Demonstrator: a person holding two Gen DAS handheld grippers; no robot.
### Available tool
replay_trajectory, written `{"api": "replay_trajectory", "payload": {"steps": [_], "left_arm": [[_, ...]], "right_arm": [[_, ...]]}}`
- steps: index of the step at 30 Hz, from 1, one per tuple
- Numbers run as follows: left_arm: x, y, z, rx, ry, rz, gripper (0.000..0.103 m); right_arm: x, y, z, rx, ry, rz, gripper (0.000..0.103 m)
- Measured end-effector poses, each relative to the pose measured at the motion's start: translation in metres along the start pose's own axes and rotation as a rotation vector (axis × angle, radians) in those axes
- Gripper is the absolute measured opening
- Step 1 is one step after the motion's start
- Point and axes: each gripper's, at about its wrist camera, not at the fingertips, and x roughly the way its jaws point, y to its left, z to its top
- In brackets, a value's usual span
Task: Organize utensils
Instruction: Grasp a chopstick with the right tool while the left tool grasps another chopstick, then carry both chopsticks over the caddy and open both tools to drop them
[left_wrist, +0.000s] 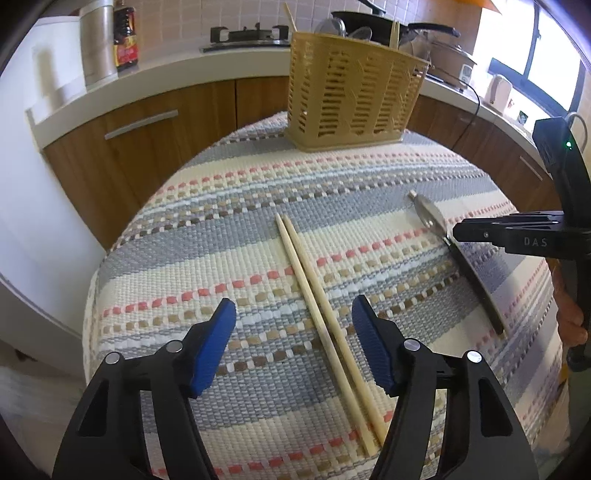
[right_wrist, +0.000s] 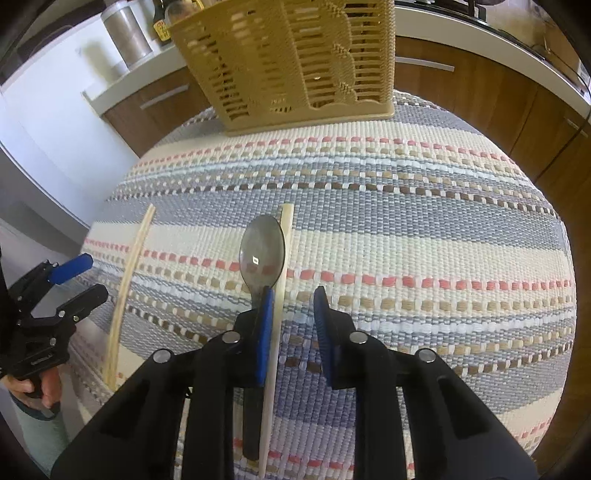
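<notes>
Right wrist view: right gripper (right_wrist: 291, 328), parted, hides the spoon (right_wrist: 262, 251) handle; left gripper (left_wrist: 293, 345) wide.

Left wrist view: low over the table's (left_wrist: 229, 236) near edge, facing far toward the basket (left_wrist: 354, 88) and kitchen counter. Right wrist view: close above the cloth on the right side, facing the same way, basket (right_wrist: 288, 59) nearer. Both share the basket, chopsticks (left_wrist: 321, 314) (right_wrist: 125, 291) and spoon (left_wrist: 428, 214) (right_wrist: 262, 251).
</notes>
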Motion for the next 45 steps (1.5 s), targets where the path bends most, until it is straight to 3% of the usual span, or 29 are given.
{"api": "replay_trajectory", "payload": {"steps": [7, 12, 18, 26, 33, 36, 37, 39, 45], "left_arm": [[0.016, 0.005, -0.004, -0.021, 0.053, 0.015, 0.045], [0.018, 0.002, -0.002, -0.02, 0.071, 0.037, 0.046], [0.032, -0.013, 0.013, 0.028, 0.121, 0.115, 0.049], [0.038, -0.014, 0.024, 0.065, 0.167, 0.093, 0.038], [0.047, -0.016, 0.037, 0.141, 0.267, 0.056, 0.035], [0.049, -0.018, 0.04, 0.148, 0.288, 0.046, 0.014], [0.051, -0.019, 0.041, 0.149, 0.291, 0.056, 0.007], [0.051, -0.02, 0.04, 0.149, 0.285, 0.079, 0.004], [0.034, -0.009, 0.037, 0.061, 0.196, 0.061, 0.004]], "right_arm": [[0.004, 0.008, -0.009, -0.032, -0.025, -0.038, 0.018], [0.002, 0.014, -0.017, -0.044, -0.035, -0.057, 0.018], [0.006, 0.04, -0.022, -0.116, -0.028, -0.152, 0.018], [0.008, 0.048, -0.016, -0.185, 0.039, -0.177, 0.015], [0.019, 0.061, 0.001, -0.287, 0.154, -0.182, 0.013], [0.024, 0.06, 0.01, -0.287, 0.211, -0.146, 0.007], [0.025, 0.06, 0.012, -0.286, 0.223, -0.14, 0.005], [0.027, 0.06, 0.016, -0.281, 0.235, -0.137, 0.004], [0.014, 0.03, 0.025, -0.205, 0.174, -0.101, 0.004]]}}
